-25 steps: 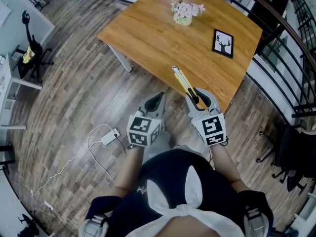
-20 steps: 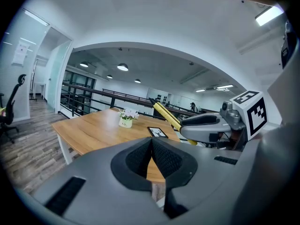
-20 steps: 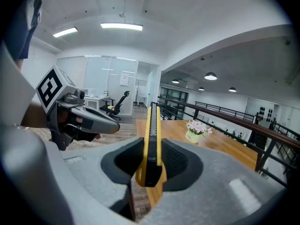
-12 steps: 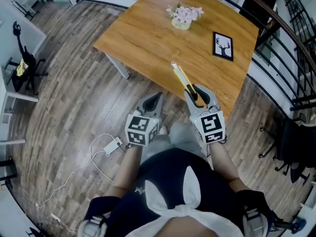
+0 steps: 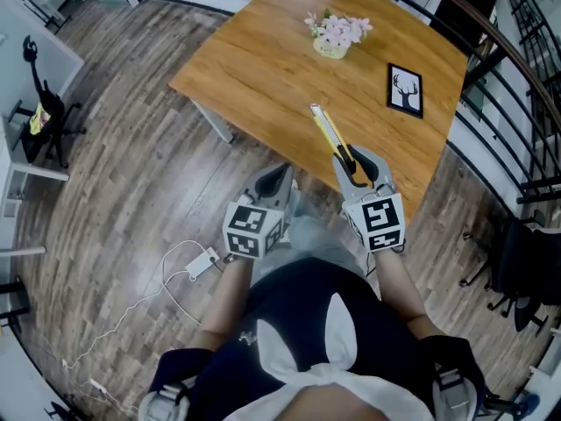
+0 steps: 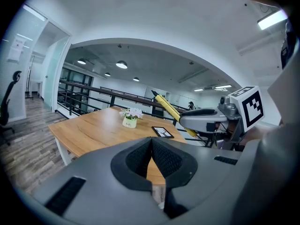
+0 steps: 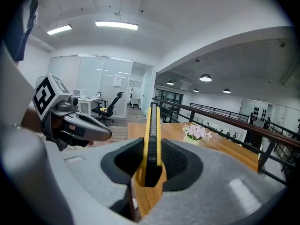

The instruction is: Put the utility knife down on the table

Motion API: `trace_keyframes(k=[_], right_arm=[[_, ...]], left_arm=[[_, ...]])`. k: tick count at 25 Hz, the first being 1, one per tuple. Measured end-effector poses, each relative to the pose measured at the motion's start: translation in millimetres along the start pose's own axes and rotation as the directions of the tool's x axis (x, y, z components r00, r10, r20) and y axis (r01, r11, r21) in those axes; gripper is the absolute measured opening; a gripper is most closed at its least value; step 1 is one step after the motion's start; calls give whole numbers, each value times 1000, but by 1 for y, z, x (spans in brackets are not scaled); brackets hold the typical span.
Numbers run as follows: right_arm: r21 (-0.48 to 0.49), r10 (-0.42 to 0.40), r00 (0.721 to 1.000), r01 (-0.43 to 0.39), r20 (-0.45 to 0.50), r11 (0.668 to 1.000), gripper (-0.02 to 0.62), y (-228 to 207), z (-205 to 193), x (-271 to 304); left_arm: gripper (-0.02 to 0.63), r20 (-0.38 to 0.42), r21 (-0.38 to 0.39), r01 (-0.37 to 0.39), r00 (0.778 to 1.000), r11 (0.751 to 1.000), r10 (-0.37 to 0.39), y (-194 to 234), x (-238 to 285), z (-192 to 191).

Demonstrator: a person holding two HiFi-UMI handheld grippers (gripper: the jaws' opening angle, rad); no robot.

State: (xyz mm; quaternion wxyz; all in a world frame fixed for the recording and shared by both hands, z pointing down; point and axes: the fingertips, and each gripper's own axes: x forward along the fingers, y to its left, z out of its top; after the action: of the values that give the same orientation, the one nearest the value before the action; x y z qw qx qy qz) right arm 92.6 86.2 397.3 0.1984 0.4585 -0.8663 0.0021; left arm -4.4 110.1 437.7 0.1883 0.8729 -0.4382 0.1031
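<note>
A yellow and black utility knife (image 5: 333,137) sticks forward from my right gripper (image 5: 358,167), which is shut on its rear end. The knife's tip hangs above the near edge of the wooden table (image 5: 272,60). In the right gripper view the utility knife (image 7: 152,121) stands on edge between the pads of the right gripper (image 7: 152,149). My left gripper (image 5: 279,179) is beside it on the left, over the floor short of the table, shut and empty. The left gripper view shows the left gripper (image 6: 151,140) with its pads meeting, and the knife (image 6: 168,108) at the right.
On the table stand a pot of pink flowers (image 5: 337,35) and a black-framed deer picture (image 5: 406,90). A white power strip with a cable (image 5: 202,261) lies on the plank floor at the left. A dark railing (image 5: 517,121) runs behind the table on the right.
Both grippers have drifted a little forward toward the table, the right one still carrying the knife. Neither grip has changed.
</note>
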Motion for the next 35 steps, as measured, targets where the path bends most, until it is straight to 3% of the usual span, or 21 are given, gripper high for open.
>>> trace_keyframes(k=[11, 21, 35], right_arm=[[-2, 3, 1000, -3, 10, 1000, 115, -30, 18, 56], [8, -36, 998, 35, 44, 999, 115, -62, 40, 86], [18, -57, 998, 57, 38, 998, 115, -81, 45, 114]], left_arm=[[18, 29, 3, -54, 998, 999, 54, 61, 26, 33], [17, 6, 34, -29, 1000, 999, 29, 84, 55, 53], [17, -26, 17, -4, 1000, 1000, 5, 102, 81, 55]])
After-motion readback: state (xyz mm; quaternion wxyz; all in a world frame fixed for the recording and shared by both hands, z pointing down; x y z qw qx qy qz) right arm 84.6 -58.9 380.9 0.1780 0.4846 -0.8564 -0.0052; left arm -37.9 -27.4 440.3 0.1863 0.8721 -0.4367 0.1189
